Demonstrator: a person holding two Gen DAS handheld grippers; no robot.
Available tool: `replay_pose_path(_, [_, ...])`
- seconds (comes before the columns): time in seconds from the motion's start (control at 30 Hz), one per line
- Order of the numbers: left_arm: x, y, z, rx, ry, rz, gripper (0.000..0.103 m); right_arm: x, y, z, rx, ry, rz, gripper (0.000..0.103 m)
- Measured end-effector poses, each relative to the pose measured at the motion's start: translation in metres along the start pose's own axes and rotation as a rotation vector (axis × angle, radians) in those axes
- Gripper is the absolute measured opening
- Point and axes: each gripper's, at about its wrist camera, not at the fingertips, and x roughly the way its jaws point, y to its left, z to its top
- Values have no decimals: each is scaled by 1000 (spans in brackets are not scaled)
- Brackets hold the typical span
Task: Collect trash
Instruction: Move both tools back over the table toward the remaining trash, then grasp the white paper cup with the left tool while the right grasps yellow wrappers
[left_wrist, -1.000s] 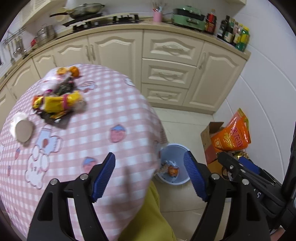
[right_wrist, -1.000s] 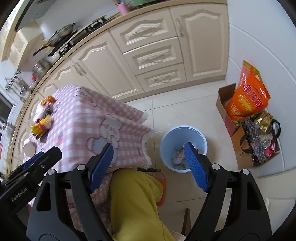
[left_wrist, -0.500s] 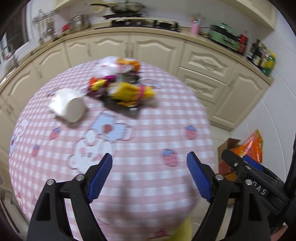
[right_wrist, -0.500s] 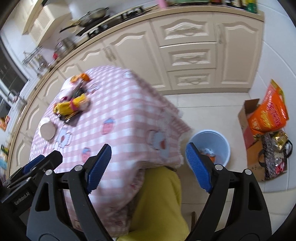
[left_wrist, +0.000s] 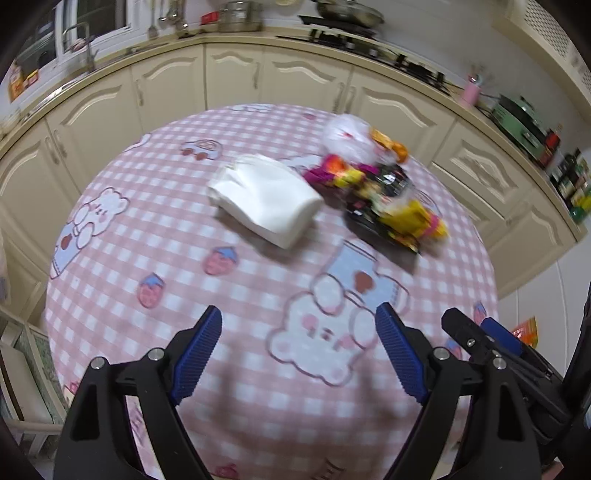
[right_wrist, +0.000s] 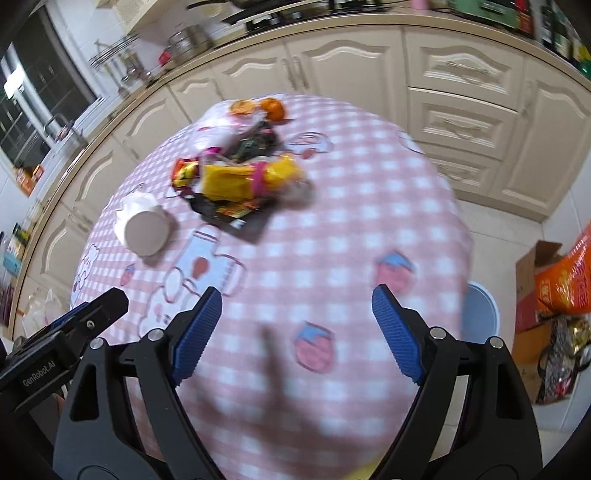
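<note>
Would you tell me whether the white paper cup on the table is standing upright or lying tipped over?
Tipped over. The paper cup lies on its side on the pink checked tablecloth, its round base facing the right wrist camera.

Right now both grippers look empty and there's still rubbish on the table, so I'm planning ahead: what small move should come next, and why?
Probably reach the left gripper forward to the white paper cup lying on its side. Its jaws are opening with nothing between them, and the cup lies apart from the wrapper pile, the easier single grab. The right gripper is open and empty too, with the blue bin on its side.
</note>
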Motion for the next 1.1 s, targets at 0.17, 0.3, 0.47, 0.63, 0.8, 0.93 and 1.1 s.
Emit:
replay_pose_path(0.17, [8, 16, 18, -42, 6, 0, 84, 9, 21, 16, -43, -7, 7, 84])
replay_pose_path(0.3, [19, 26, 34, -98, 32, -29, 84, 18, 27, 32, -58, -11, -3, 86])
replay_pose_path(0.47, [33, 34, 56, -179, 41, -75, 84, 33, 30, 47, -85, 0, -16, 86])
replay_pose_path(0.63, [56, 34, 75, -212, 57, -46, 84, 53, 36, 66, -135, 8, -50, 88])
replay_pose_path(0.8, [82, 39, 83, -257, 101, -100, 89, 81, 40, 78, -173, 56, -57, 89])
replay_pose_path(0.93, [99, 43, 87, -288, 116, -100, 88, 95, 42, 84, -182, 47, -48, 92])
replay_pose_path(1.1, [99, 38, 91, -224, 91, -55, 78, 97, 42, 84, -199, 9, -21, 81])
